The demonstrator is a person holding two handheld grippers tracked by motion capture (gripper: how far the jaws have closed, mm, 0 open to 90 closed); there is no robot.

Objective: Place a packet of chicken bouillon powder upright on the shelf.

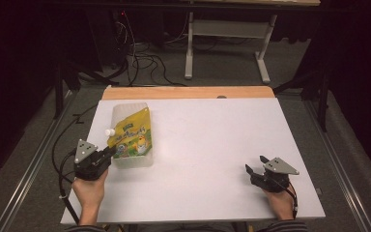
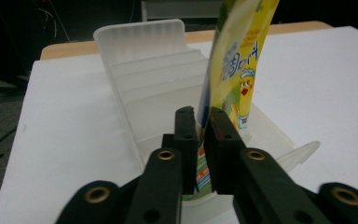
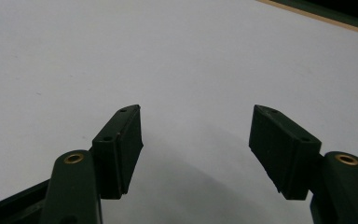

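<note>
Translucent plastic forms the one container here, a long ribbed tray (image 1: 134,162) lying near the left edge of the white tabletop (image 1: 207,150), its length running from near to far. Inside it rests a yellow spouted pouch (image 1: 131,134), which covers most of the tray's floor in the high view; the tray's far end wall and stepped ridges show bare in the left gripper view.

Yellow dominates the pouch, with green along its lower edge, blue lettering and a small cartoon chick-like figure printed on the front. A white screw cap (image 1: 109,132) sticks out from its left side. In the left gripper view the pouch (image 2: 237,70) stands up on edge above the tray (image 2: 154,70).

At the tray's near end the left tongs (image 2: 204,122) are clamped on the pouch's bottom edge, the two black jaws pressed almost together with the thin film between them. Over at the right, well apart from the tray, the right tongs (image 3: 196,149) stand wide apart above bare tabletop, holding nothing.
</note>
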